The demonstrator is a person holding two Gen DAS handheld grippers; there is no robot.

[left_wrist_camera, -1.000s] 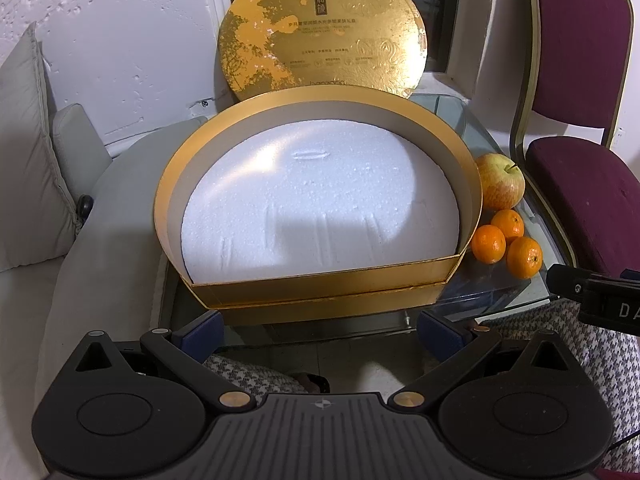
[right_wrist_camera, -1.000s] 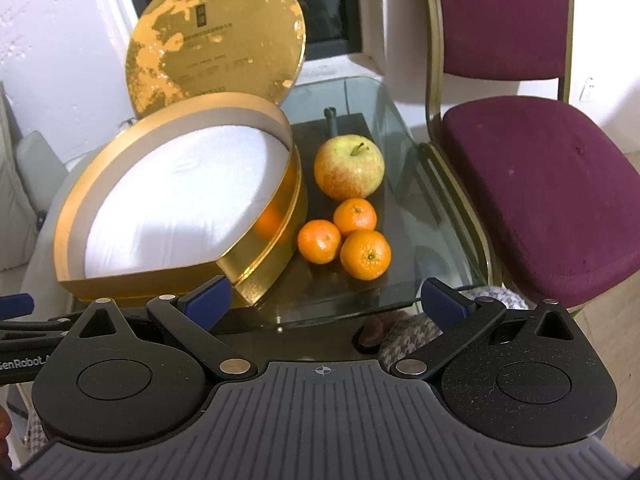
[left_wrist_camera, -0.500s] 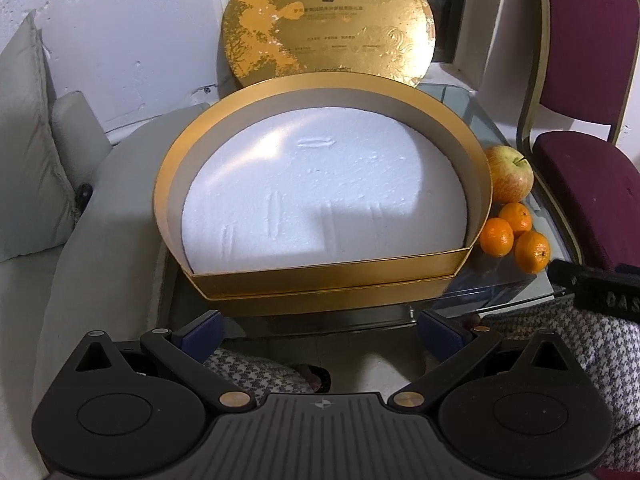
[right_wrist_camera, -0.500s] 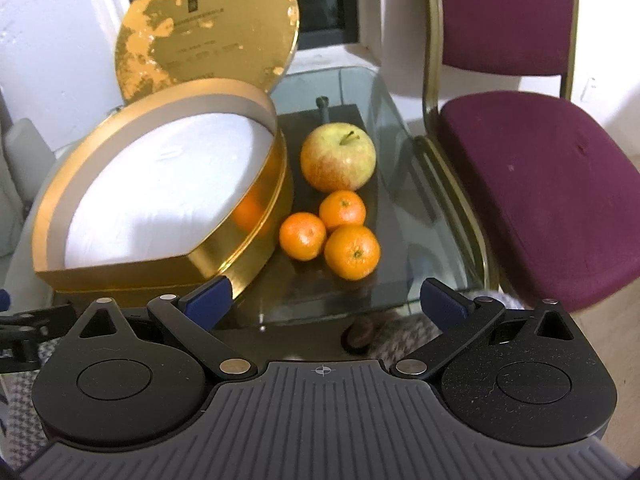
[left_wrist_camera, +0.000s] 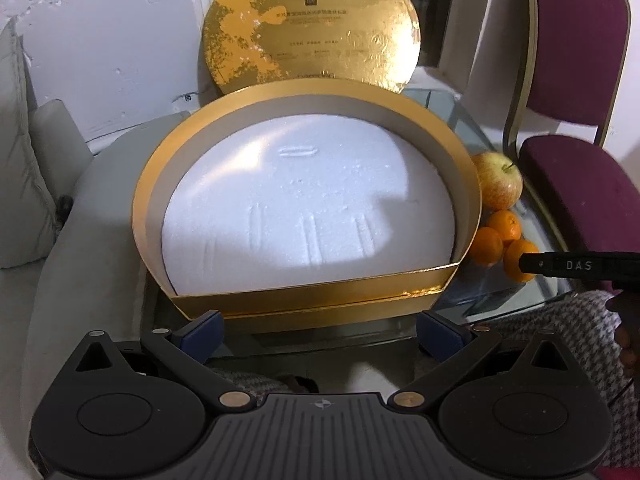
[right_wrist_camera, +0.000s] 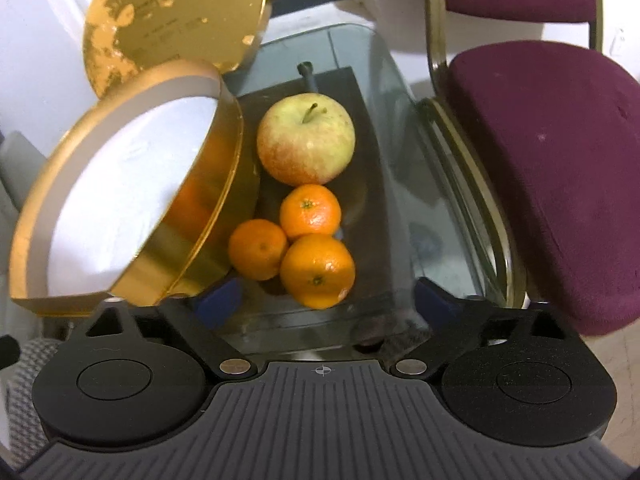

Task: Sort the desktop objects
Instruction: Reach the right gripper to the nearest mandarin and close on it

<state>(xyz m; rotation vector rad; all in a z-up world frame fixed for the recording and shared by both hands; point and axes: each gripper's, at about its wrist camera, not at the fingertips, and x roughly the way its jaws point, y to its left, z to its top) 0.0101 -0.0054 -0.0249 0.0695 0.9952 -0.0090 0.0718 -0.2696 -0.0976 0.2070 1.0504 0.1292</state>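
While the maroon chair [right_wrist_camera: 552, 168] fills the right of the right wrist view, the gold box [right_wrist_camera: 208, 216] with its white foam insert [left_wrist_camera: 308, 204] sits at left on the glass table [right_wrist_camera: 404, 128], its round lid [left_wrist_camera: 312, 24] propped upright behind. At frame centre lie an apple [right_wrist_camera: 306, 138] and three touching mandarins [right_wrist_camera: 317, 270]. The right gripper [right_wrist_camera: 326, 294] has just been narrowing, jaws apart, nothing between; the left gripper [left_wrist_camera: 319, 330] gapes before the box.

glossy gold box [left_wrist_camera: 312, 300], rough white foam [left_wrist_camera: 304, 208], glass table [right_wrist_camera: 404, 208]
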